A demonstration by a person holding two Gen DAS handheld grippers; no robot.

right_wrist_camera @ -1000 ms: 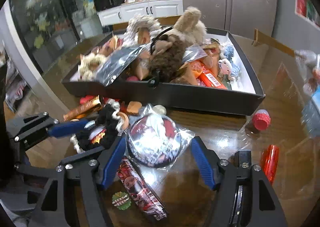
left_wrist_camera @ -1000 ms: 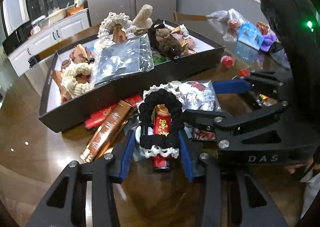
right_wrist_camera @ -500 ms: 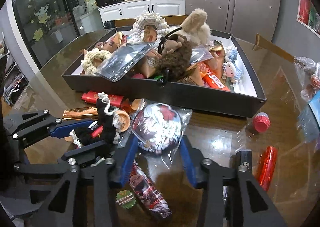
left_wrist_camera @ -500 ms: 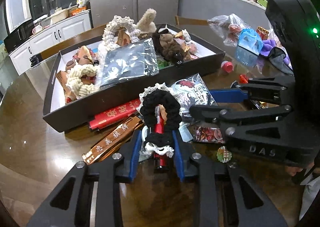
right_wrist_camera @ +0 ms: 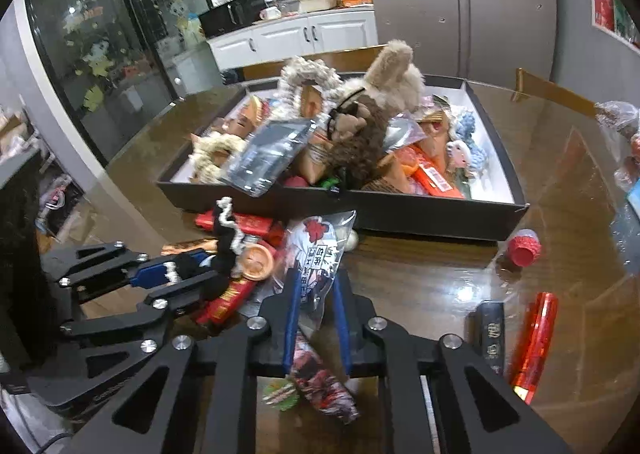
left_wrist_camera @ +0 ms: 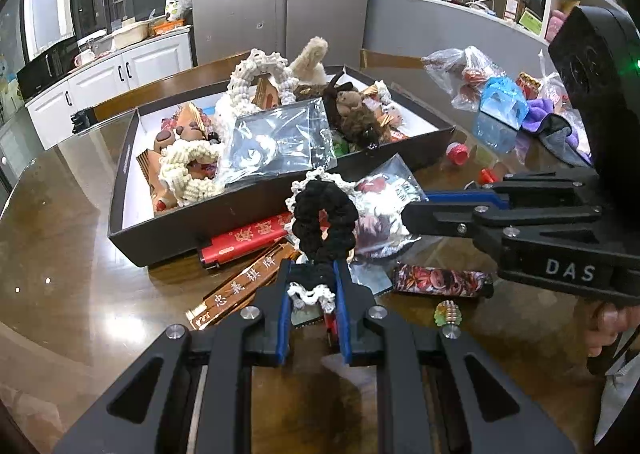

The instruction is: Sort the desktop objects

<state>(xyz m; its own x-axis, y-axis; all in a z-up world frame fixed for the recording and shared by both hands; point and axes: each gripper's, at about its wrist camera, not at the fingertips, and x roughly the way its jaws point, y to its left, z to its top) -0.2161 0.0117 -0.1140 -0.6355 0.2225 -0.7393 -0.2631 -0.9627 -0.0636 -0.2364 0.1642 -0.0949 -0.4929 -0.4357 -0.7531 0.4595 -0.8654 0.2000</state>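
My left gripper [left_wrist_camera: 311, 286] is shut on a black crocheted scrunchie with white lace trim [left_wrist_camera: 323, 213] and holds it raised above the table; it also shows in the right wrist view [right_wrist_camera: 224, 242]. My right gripper [right_wrist_camera: 316, 294] is shut on a clear bag holding a round printed badge [right_wrist_camera: 320, 250], lifted and turned on edge; the bag also shows in the left wrist view [left_wrist_camera: 380, 209]. Just behind both stands a black box [left_wrist_camera: 256, 209] filled with plush toys, crocheted rings and packets.
On the brown table lie red and gold lighters [left_wrist_camera: 244, 244], a patterned lighter [left_wrist_camera: 436, 280], a small bead charm [left_wrist_camera: 448, 312], a red cap [right_wrist_camera: 522, 248], a red tube [right_wrist_camera: 534, 346] and a black lighter [right_wrist_camera: 492, 334]. Bags and a purple cloth [left_wrist_camera: 552, 113] sit at the right.
Both grippers closed, the left on the scrunchie and the right on the badge bag, and lifted them off the table. The bag turned from flat to on edge.
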